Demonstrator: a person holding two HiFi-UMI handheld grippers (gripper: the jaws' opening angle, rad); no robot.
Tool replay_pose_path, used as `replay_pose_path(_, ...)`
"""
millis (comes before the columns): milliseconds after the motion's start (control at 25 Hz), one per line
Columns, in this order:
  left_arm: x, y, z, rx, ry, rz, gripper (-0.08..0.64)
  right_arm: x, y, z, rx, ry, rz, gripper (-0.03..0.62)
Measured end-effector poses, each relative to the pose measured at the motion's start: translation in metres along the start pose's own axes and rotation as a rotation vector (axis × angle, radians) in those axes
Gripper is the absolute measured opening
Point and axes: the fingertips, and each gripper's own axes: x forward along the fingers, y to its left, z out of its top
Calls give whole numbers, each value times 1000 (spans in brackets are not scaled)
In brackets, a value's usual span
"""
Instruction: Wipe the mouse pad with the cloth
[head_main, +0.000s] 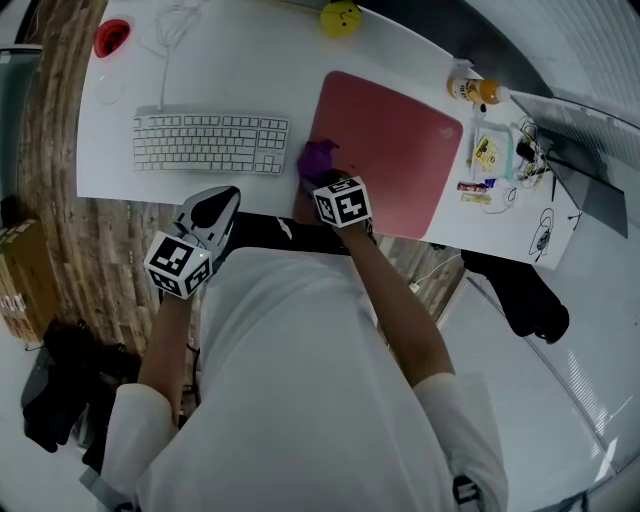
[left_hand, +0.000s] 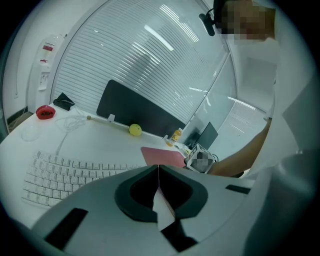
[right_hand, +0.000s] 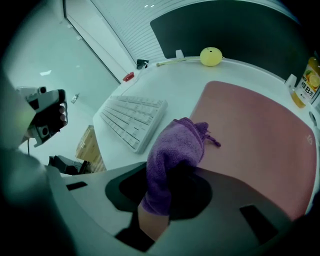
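A pink-red mouse pad (head_main: 390, 145) (right_hand: 260, 135) lies on the white desk (head_main: 250, 80), right of the keyboard. My right gripper (head_main: 322, 172) is shut on a purple cloth (head_main: 318, 158) (right_hand: 172, 160) at the pad's near left corner; the bunched cloth hangs out in front of the jaws, over the pad's edge. My left gripper (head_main: 215, 208) (left_hand: 158, 181) is held back off the desk's front edge, below the keyboard. Its jaws are shut together with nothing between them.
A white keyboard (head_main: 210, 142) (right_hand: 131, 120) sits left of the pad. A yellow ball (head_main: 340, 17), a red dish (head_main: 112, 36) and an orange drink bottle (head_main: 472, 89) stand farther back. Small clutter and cables (head_main: 500, 165) lie right of the pad, beside a laptop (head_main: 585, 160).
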Motion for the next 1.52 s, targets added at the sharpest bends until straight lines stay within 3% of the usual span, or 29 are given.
replay_pose_path(200, 5, -4, 9, 20, -7, -5, 21, -8, 7, 27, -34, -51, 27, 118)
replay_pose_path(480, 12, -15, 9, 26, 2, 30, 21, -7, -23, 45, -52, -80, 17, 118)
replay_pose_path(760, 31, -49, 0, -2, 13, 56, 21, -10, -75, 26, 3, -78, 14, 118)
replay_pose_path(1520, 101, -125, 3, 52, 77, 33, 21, -63, -190, -34, 104, -113, -12, 118)
